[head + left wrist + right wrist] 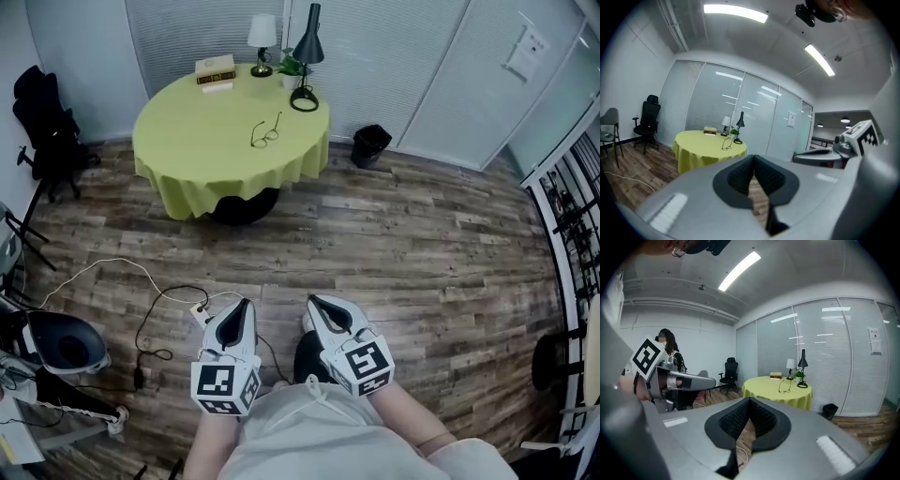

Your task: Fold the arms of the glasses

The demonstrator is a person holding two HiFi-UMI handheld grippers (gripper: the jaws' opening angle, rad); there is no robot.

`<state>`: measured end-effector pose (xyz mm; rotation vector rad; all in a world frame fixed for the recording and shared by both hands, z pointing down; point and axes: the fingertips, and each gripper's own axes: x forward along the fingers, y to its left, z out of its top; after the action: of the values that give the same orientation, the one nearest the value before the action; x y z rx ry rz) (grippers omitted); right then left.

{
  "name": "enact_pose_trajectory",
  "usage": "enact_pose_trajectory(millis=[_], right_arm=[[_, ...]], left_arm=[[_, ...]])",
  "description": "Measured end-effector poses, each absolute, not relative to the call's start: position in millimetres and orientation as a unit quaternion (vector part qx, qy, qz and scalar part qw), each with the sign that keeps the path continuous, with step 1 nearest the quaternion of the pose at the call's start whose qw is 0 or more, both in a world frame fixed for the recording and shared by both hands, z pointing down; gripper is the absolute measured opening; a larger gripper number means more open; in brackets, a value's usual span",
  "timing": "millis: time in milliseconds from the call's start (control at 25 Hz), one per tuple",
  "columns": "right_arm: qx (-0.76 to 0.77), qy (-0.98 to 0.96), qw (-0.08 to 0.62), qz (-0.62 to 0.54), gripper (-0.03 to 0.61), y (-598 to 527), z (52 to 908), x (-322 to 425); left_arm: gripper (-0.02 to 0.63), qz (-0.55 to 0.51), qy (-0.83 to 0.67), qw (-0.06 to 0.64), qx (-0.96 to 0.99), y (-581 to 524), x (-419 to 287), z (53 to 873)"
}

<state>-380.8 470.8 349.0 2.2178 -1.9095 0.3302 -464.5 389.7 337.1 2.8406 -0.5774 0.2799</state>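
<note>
Since the glasses (265, 131) lie on the bench (187, 150), well away from where the person stands, neither gripper has anything to work on. They rest on the bench's yellow-green cloth, right of its middle and clear of its edge. Their arms look unfolded, reaching toward the back of the bench, though they are too small to say more.

Along the back of the bench stand a stack of books (216, 72), a white lamp (262, 36), a small plant (292, 67) and a black desk lamp (307, 56). Grouped there, they leave the near side of the bench free, which suits a job done from the front.

The left gripper (244, 304) and the right gripper (314, 301) hang side by side, far from the bench and low against the person's body, both aimed at it. Each has its pads pressed together at the tips with nothing between them; past those tips its own view shows only floor boards and the bench beyond. That reads as a resting pose for the approach, not a grip.

A bin (371, 145) stands on the floor (422, 253) just beyond the bench's right side. A loose cable (155, 314) lies on the near side of the bench, off to the left, so a straight walk looks unobstructed.
</note>
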Motion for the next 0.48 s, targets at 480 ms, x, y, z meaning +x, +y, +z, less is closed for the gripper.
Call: enact_pose_trajectory(millis=[480], right_arm=[[0.715, -0.682, 0.107, 0.114, -0.002, 376.0, 344.9, -205.9]], left_arm=[[0.006, 0.1, -0.255, 0.14, 0.952, 299.0, -305.4, 337.6]])
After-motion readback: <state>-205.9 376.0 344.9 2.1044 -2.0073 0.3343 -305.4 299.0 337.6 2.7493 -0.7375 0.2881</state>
